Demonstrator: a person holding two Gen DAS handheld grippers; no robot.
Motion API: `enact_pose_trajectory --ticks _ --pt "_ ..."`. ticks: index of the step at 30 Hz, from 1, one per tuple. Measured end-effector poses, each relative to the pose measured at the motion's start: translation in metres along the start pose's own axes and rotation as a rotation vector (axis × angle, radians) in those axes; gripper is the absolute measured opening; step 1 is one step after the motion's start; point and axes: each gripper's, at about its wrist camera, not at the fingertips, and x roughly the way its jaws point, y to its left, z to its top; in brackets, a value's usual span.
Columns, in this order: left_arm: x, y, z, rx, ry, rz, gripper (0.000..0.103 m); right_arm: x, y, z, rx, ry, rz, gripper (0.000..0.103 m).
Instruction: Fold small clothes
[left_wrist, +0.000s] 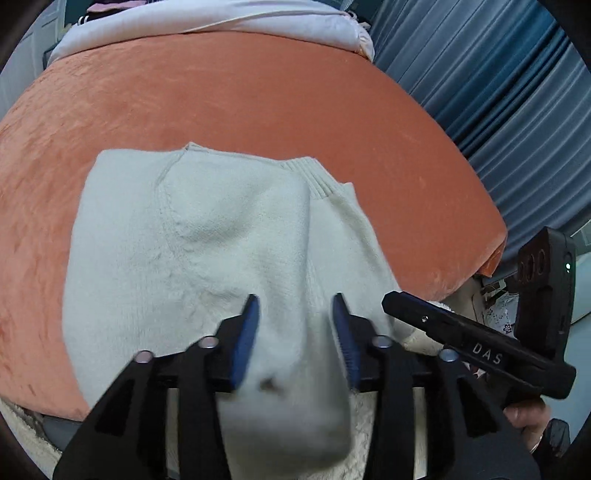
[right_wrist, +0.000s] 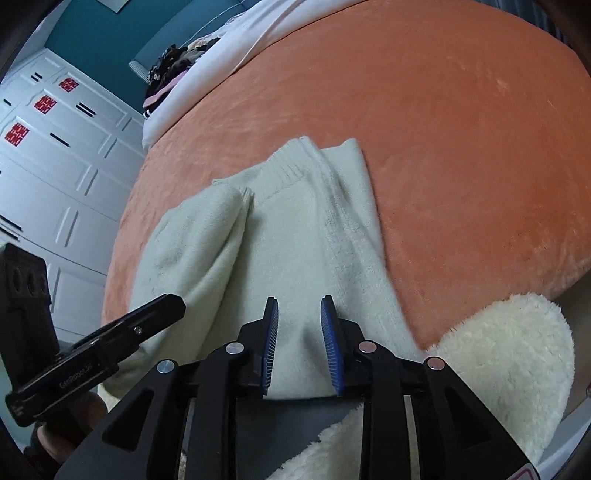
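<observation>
A cream knit sweater (left_wrist: 192, 236) lies on the orange bed cover (left_wrist: 258, 92), its sides folded in and its ribbed collar at the far end. My left gripper (left_wrist: 295, 306) has its jaws apart around the sweater's near hem, which bulges up between the blue pads. My right gripper (right_wrist: 300, 306) also stands with jaws apart around the near hem of the sweater (right_wrist: 295, 229). Each gripper shows in the other's view, the right one (left_wrist: 461, 343) and the left one (right_wrist: 110, 332).
A white quilt (left_wrist: 221, 22) lies across the far end of the bed. Blue curtains (left_wrist: 498, 92) hang on the right. White wardrobe doors (right_wrist: 48, 155) stand on the left. A cream fleece blanket (right_wrist: 498, 362) hangs at the near bed edge.
</observation>
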Motion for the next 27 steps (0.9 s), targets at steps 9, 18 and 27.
enact_pose_trajectory --ticks 9,18,27 --pt "-0.055 0.058 -0.04 -0.043 -0.011 0.244 0.086 0.045 0.049 0.011 0.012 0.126 0.22 0.08" --pt "-0.081 0.076 -0.056 -0.097 -0.045 0.225 0.087 0.021 0.121 0.034 -0.17 0.079 0.331 0.015" --pt "-0.059 0.057 -0.05 -0.028 -0.007 0.224 0.087 0.036 0.014 0.047 -0.161 0.074 -0.09 0.015"
